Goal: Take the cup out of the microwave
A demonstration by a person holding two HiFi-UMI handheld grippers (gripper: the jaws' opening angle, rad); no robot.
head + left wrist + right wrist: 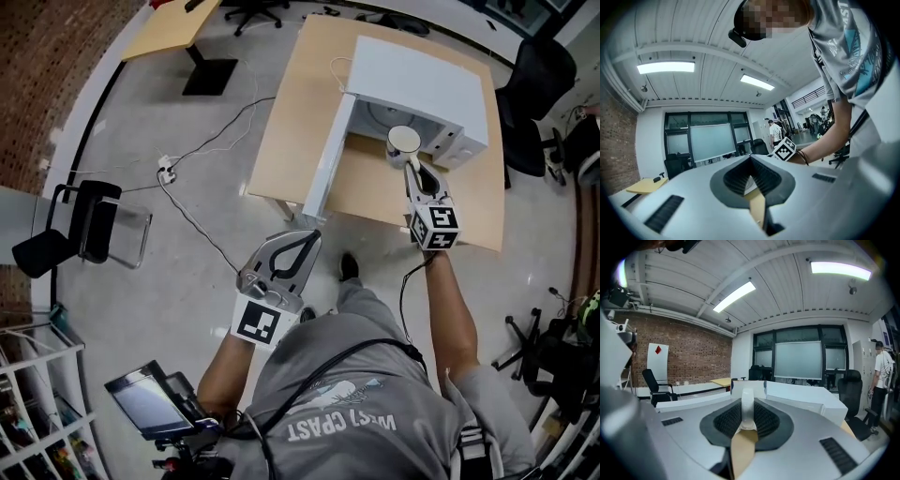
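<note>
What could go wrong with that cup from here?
The right tongs pinch only a thin white part of the cup, so it could tilt or slip and drop onto the table. The cup also hangs close to the microwave and its open door, so a swing might knock either.

The white cup [404, 142] (upright, mouth up) is held by its handle in the right gripper [411, 165], just before the white microwave [412, 80], whose door [328, 169] is opened wide.
</note>
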